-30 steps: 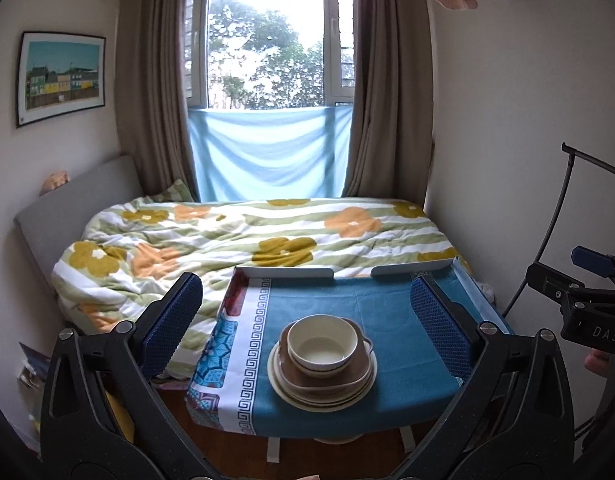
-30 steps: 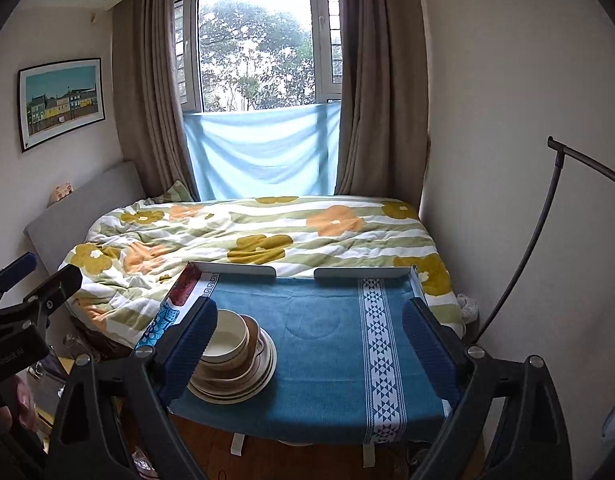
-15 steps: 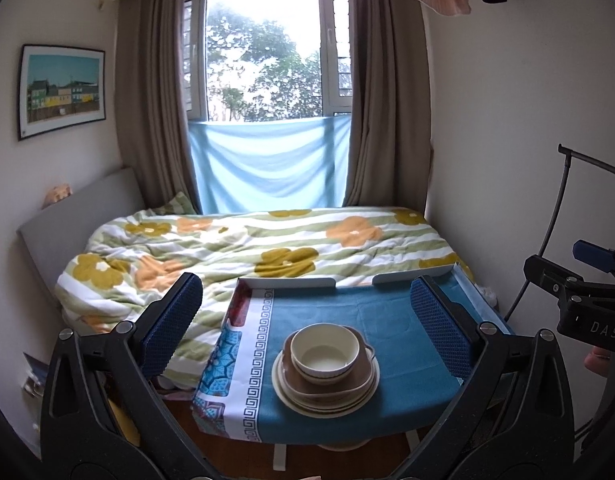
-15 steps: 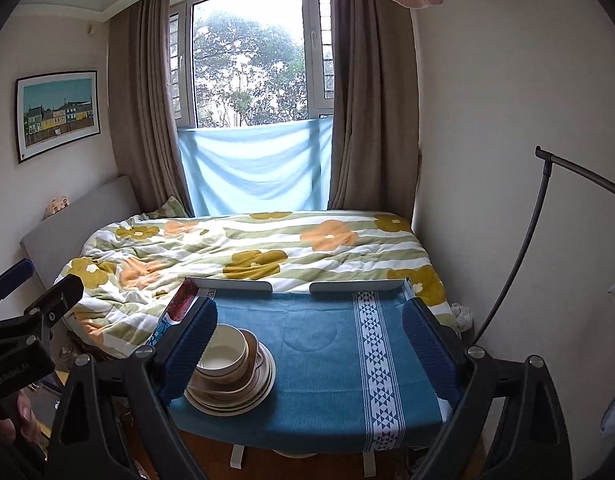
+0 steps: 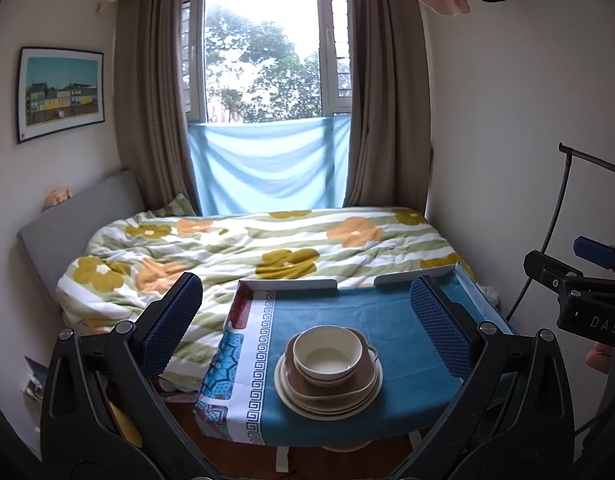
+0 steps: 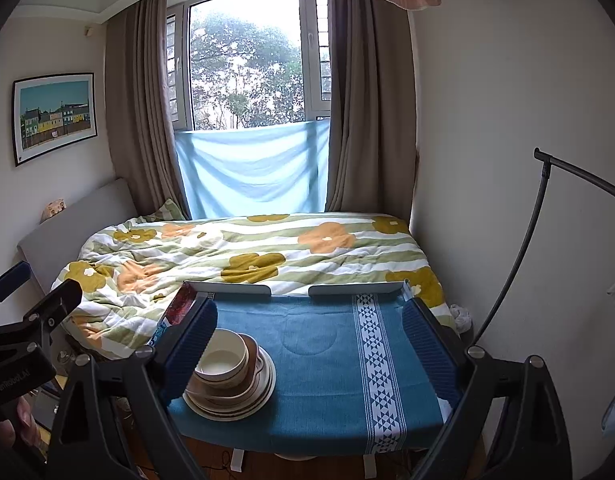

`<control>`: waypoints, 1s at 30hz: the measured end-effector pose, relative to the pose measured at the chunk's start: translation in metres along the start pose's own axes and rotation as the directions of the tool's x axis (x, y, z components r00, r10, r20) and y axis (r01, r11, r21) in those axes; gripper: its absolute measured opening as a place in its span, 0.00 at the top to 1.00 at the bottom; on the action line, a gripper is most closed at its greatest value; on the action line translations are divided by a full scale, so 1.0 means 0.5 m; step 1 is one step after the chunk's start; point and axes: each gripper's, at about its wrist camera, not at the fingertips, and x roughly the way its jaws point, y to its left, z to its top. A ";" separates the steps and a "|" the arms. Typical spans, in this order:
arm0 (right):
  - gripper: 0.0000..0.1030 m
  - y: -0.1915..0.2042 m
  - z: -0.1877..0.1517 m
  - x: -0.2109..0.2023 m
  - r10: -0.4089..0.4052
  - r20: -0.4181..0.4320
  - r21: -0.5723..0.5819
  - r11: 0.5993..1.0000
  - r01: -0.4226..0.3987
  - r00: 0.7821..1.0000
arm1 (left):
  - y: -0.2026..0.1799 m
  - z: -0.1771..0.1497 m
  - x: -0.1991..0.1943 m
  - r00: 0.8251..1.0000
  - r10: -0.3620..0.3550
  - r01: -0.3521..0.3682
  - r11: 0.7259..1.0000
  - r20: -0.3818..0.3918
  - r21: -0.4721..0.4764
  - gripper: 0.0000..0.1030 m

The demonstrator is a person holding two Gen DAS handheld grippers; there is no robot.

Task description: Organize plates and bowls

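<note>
Cream bowl (image 5: 328, 354) tops stacked plates (image 5: 329, 394).

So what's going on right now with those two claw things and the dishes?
Left gripper and right gripper both open, empty. Stack of plates and bowls untouched on blue cloth. Nothing in the way.

I see one stack: cream bowl (image 5: 328, 354) upright and empty on top, sitting in a brown dish (image 5: 349, 388), over nested cream plates (image 5: 327, 410). The stack sits on the blue cloth, toward the near left part of the table (image 6: 327, 380).
</note>
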 end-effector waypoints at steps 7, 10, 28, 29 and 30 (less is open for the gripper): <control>0.10 -0.003 0.003 0.004 -0.003 -0.001 -0.001 1.000 0.003 1.000 | 0.000 0.002 0.000 1.000 0.003 -0.003 1.000 0.004 0.004 0.00; 0.10 -0.004 0.004 0.005 -0.003 0.000 -0.001 1.000 0.003 1.000 | 0.001 0.003 0.001 1.000 0.006 -0.006 1.000 0.005 0.007 0.00; 0.10 -0.003 0.004 0.005 -0.005 -0.001 -0.001 1.000 0.005 1.000 | 0.002 0.004 0.004 1.000 0.024 -0.025 1.000 0.018 0.019 0.00; 0.10 -0.004 0.005 0.006 -0.005 -0.002 -0.001 1.000 0.005 1.000 | 0.002 0.005 0.003 0.999 0.028 -0.028 0.999 0.021 0.021 0.00; 0.10 -0.003 0.004 0.005 -0.006 -0.001 -0.001 1.000 0.006 1.000 | 0.002 0.005 0.003 0.999 0.029 -0.029 0.999 0.024 0.023 0.00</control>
